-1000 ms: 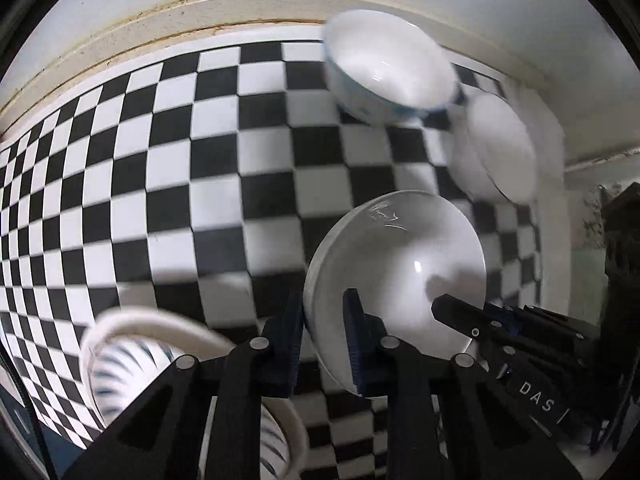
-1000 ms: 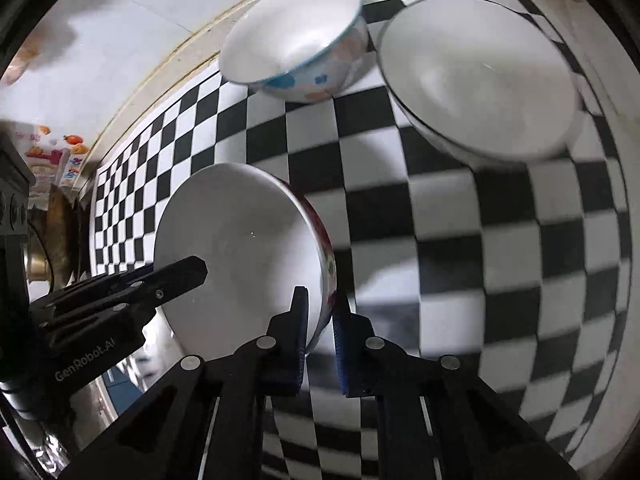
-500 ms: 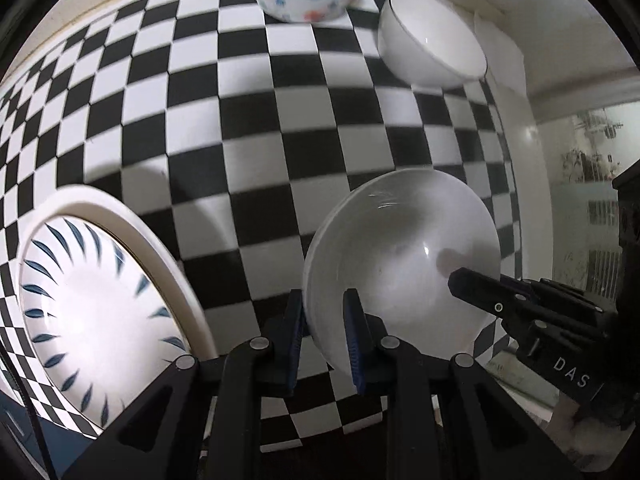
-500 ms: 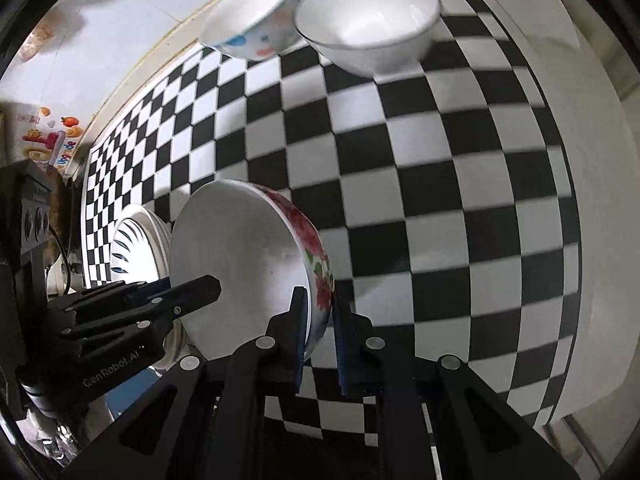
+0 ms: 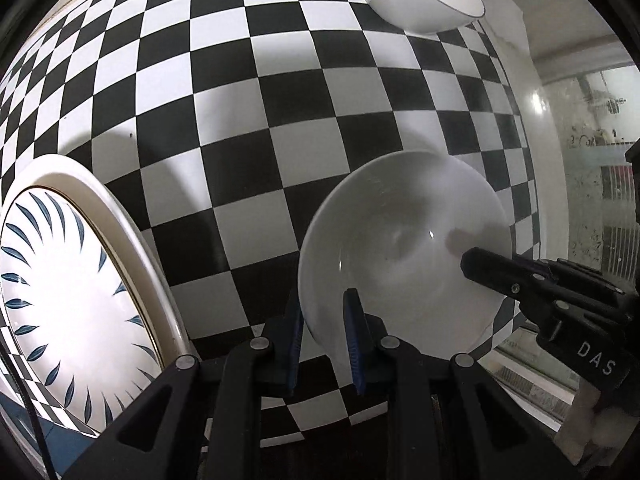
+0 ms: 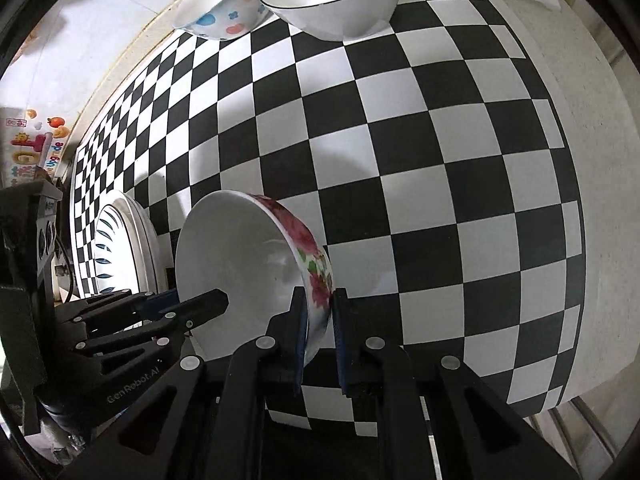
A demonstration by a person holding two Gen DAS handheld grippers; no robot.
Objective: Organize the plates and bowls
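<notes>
Both grippers hold one bowl above the checkered table. It is white inside (image 5: 404,248) with red flowers outside (image 6: 316,268). My left gripper (image 5: 322,332) is shut on its rim at one side. My right gripper (image 6: 320,328) is shut on the opposite rim and also shows in the left wrist view (image 5: 532,284). A white plate with blue leaf marks (image 5: 60,300) lies at the left. A plain white bowl with a dark rim (image 6: 332,0) and a white bowl with blue and red spots (image 6: 220,12) stand at the far edge.
The black-and-white checkered cloth (image 6: 420,160) covers the table up to a white wall at the back. The cloth's near edge (image 5: 320,428) lies just below the grippers. A bare white strip (image 6: 592,160) runs along the right side.
Both grippers have pulled back toward the near edge with the flowered bowl between them. The far bowls look smaller and the leaf plate has come into fuller view at the left.
</notes>
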